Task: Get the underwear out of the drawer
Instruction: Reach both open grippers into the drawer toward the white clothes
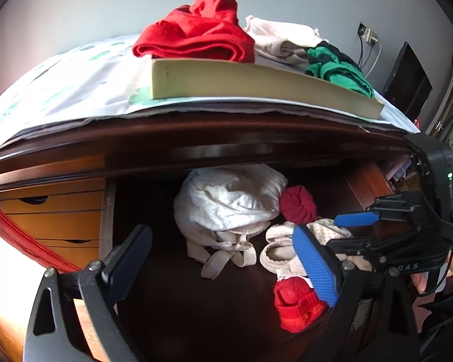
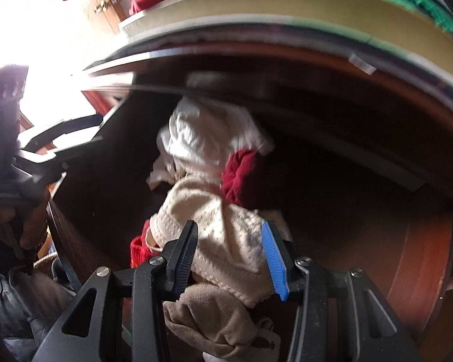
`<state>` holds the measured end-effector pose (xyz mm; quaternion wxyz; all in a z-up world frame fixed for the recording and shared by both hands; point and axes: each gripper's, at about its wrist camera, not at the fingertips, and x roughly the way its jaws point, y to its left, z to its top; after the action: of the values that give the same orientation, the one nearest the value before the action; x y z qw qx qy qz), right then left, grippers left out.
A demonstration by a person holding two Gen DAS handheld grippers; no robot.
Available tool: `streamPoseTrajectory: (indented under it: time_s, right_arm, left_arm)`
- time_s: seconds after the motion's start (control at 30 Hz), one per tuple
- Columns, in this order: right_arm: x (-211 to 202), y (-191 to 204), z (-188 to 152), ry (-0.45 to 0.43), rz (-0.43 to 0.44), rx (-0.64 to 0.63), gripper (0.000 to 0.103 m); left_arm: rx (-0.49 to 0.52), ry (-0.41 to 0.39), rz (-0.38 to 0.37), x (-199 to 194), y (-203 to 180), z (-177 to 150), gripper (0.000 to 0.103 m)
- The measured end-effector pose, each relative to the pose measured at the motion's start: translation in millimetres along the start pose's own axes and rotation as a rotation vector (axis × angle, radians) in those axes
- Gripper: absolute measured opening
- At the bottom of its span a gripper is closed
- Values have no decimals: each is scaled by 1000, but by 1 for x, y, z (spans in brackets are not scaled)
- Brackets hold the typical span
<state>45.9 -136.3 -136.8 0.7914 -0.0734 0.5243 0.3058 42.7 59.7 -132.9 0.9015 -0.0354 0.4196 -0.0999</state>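
Right hand-held gripper (image 2: 231, 259): partly open, fingers set either side of cream underwear (image 2: 226, 241) in the drawer (image 2: 105, 181); firm grip cannot be told. Garment bunched, no clear long axis. Left hand-held gripper (image 1: 223, 259): wide open, empty, held above bare drawer floor. Surface (image 1: 196, 126) edge overhangs the drawer's rear.

Left gripper (image 1: 223, 259) points steeply down, jaws wide apart — right gripper (image 2: 231, 259) angled down, jaws partly spread.
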Motion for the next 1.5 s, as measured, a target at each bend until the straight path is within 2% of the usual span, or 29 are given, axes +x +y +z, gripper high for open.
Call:
streamPoseTrajectory:
  time_s: [0.17,0.2,0.23,0.27,0.3,0.43,0.5,0.57,0.63,0.77,0.87,0.9,0.93,0.97,1.0,1.03,1.2,1.37,1.4,1.43,1.5]
  right_arm:
    - [16,1,0,77,7,-14,47]
    - [16,2,0,77,4,-22,39]
    - [16,3,-1,72,1,-34,25]
    - [14,5,-2,59,-2,-49,20]
    - [12,6,-3,42,5,-59,10]
    - [1,6,-8,-27,19,-62,5]
    - [-9,5,-9,-86,31,-50,5]
    - [-24,-1,-13,-156,83,-13,4]
    - [-34,-8,-18,-184,79,22,5]
    - [-39,-22,-20,-137,-71,19,5]
    - [-37,-30,-16,-100,-63,57,7]
    - [-36,-30,-14,-84,-58,57,13]
    - [-32,-27,-12,-64,-58,40,29]
    - [-29,-23,-10,-55,-63,24,40]
    - [-26,-20,-9,-48,-63,12,58]
    - [-25,-16,-8,-45,-58,-1,63]
    - [-5,-11,-7,18,-52,-14,63]
    - [4,-29,-4,77,-17,77,63]
    - [4,-30,-4,74,-17,81,55]
    - [3,-29,-4,66,-25,74,43]
    - [2,-25,-6,59,-44,54,34]
  left_arm:
    - [-8,14,-16,1,0,0,96]
    - [-7,15,-16,0,-1,1,96]
    - [-4,14,-16,0,-1,1,96]
    - [1,14,-16,-1,-2,2,96]
    - [6,13,-17,-1,-3,3,96]
    - [26,13,-11,-2,-9,9,96]
    - [29,21,5,0,-9,10,96]
    - [21,33,9,3,-7,11,96]
    - [9,45,10,5,-5,12,96]
    - [0,63,16,10,-4,15,96]
    - [15,60,23,12,-6,18,96]
    - [17,67,20,14,-7,19,96]
    - [19,74,19,16,-8,20,96]
    - [19,77,16,17,-8,21,96]
    - [21,79,11,18,-8,22,96]
    - [25,84,10,20,-9,23,96]
    - [41,127,9,32,-13,25,96]
    - [9,179,9,47,-14,30,96]
    - [-1,193,23,52,-14,32,96]
    - [-9,203,36,54,-14,32,96]
    - [-30,225,49,61,-13,33,95]
